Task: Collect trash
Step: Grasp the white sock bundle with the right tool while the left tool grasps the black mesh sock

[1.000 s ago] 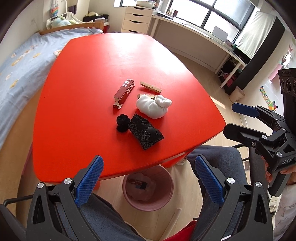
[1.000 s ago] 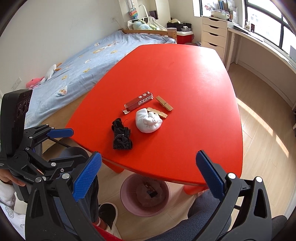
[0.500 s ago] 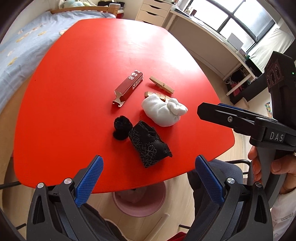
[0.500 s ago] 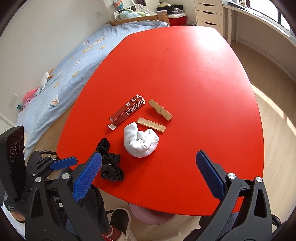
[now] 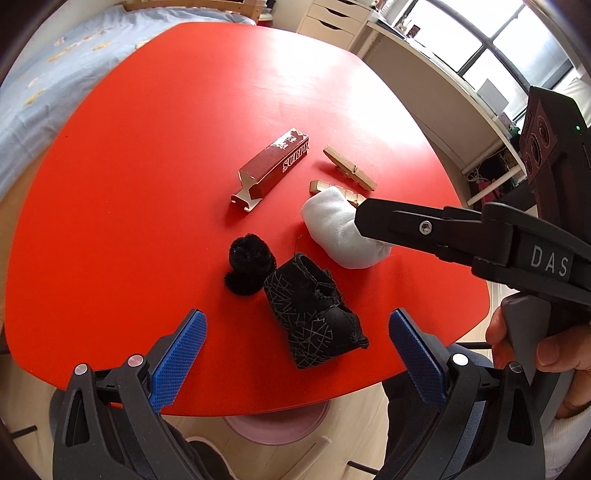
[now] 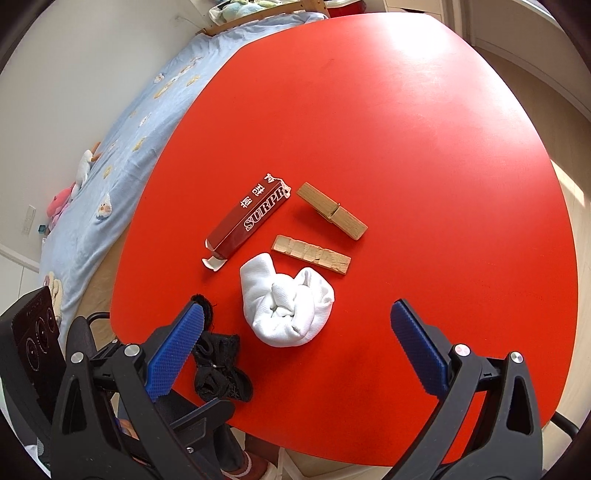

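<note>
right gripper (image 6: 297,354), jaws closing on nothing, hides part of black sock (image 6: 221,373).

A bed with a light blue sheet (image 6: 122,122) stands beside the red table (image 6: 424,129), and soft toys (image 6: 61,199) lie on it near the wall. A white set of drawers (image 5: 328,22) stands at the far end of the room. A long white desk (image 5: 439,85) runs under the big window (image 5: 524,40).

I count one red box (image 6: 249,220), two wooden pieces (image 6: 331,210) (image 6: 311,254) and one white bundle (image 6: 287,309) ahead of my jaws. Two black items sit nearer: a fuzzy ball (image 5: 250,264) and a patterned cloth (image 5: 314,314).
</note>
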{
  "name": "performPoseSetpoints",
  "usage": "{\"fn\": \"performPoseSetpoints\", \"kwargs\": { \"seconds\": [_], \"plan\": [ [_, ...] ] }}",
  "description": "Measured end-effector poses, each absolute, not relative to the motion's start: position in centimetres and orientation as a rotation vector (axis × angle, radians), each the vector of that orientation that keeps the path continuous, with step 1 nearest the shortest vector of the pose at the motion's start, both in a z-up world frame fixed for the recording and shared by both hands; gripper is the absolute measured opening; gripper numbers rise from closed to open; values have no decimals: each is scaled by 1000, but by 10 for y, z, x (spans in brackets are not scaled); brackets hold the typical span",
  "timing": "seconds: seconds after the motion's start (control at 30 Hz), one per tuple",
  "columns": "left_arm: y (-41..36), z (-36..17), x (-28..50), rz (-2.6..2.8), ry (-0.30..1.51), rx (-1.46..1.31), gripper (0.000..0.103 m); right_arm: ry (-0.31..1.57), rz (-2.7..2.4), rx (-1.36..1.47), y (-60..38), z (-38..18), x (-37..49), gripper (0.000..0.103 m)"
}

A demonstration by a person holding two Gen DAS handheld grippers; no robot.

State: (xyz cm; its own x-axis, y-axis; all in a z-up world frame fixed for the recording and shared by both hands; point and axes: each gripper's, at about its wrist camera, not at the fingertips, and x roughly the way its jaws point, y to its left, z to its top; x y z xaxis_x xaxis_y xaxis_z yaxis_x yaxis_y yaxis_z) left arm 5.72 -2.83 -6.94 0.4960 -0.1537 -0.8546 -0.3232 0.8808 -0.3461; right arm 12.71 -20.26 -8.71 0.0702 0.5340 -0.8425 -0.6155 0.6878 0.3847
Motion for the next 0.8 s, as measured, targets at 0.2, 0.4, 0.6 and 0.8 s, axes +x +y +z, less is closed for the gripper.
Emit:
{"fn": "performPoseSetpoints", "kwargs": {
  "seconds": [0.2, 0.4, 0.6, 0.8],
  "plan": [
    [-29, -67, 58, 125, 1052, -500, 78, 1243, 861, -108, -196, -96, 125, 72],
    [-30, -66, 61, 108, 1059, -481, 57, 1233, 869, -116, -193, -96, 123, 48],
    [-34, -65, 64, 68, 1060, -477, 42, 1212, 876, -119, -196, -94, 121, 37],
    [-31, -62, 61, 49, 1053, -461, 37, 1194, 884, -103, -200, -91, 117, 34]
  ]
}}
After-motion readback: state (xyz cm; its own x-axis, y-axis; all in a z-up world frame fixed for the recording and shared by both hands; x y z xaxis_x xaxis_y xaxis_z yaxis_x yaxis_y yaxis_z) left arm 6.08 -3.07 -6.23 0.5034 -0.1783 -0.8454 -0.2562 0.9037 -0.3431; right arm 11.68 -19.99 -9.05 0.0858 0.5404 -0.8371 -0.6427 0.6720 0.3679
